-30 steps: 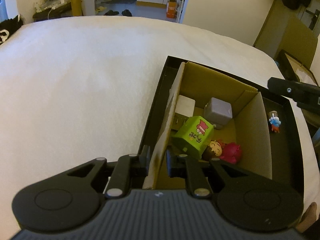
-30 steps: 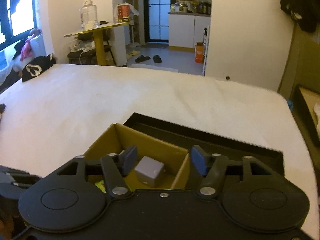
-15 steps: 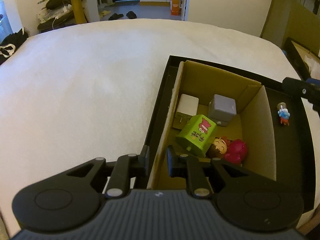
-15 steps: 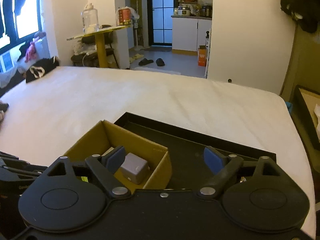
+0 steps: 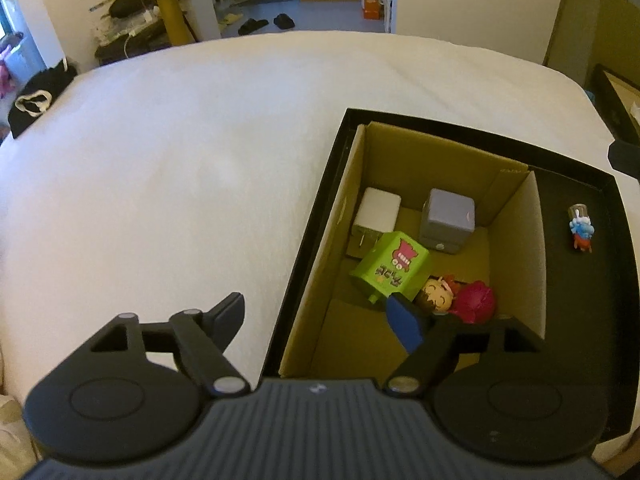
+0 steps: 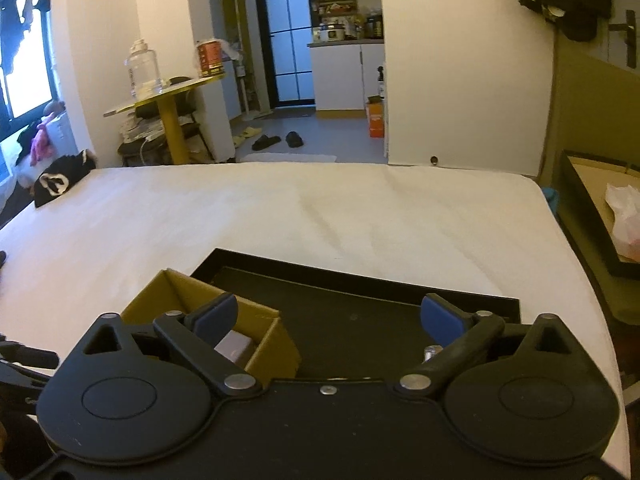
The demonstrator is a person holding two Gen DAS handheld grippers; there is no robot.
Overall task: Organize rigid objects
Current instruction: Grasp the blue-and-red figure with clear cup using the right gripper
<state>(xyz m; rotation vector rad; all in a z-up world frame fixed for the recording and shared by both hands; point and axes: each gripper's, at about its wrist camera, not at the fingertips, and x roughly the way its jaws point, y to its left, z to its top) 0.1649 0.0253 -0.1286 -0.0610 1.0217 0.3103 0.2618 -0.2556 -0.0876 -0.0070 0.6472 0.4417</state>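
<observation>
The small blue-and-white figurine with a clear cap [image 5: 581,229] lies alone on the floor of the black shallow tray [image 5: 576,172], near the tray's far right corner and well apart from the brown cardboard box [image 5: 436,160] that fills the tray's left side. The box holds a white plug adapter [image 5: 378,212], a grey cube [image 5: 449,220], a green printed carton [image 5: 390,270] and a red-haired doll [image 5: 460,300]. Judged step: sorting is nearly done; the figurine looks to be the remaining item. The next move calls for a descent from above onto it. The right gripper [image 6: 330,318] is spread wide and empty above the tray. The left gripper [image 5: 320,316] is also spread and empty, straddling the box's near left wall. The tray's rim and the box's right wall bound the figurine; open room lies above.
</observation>
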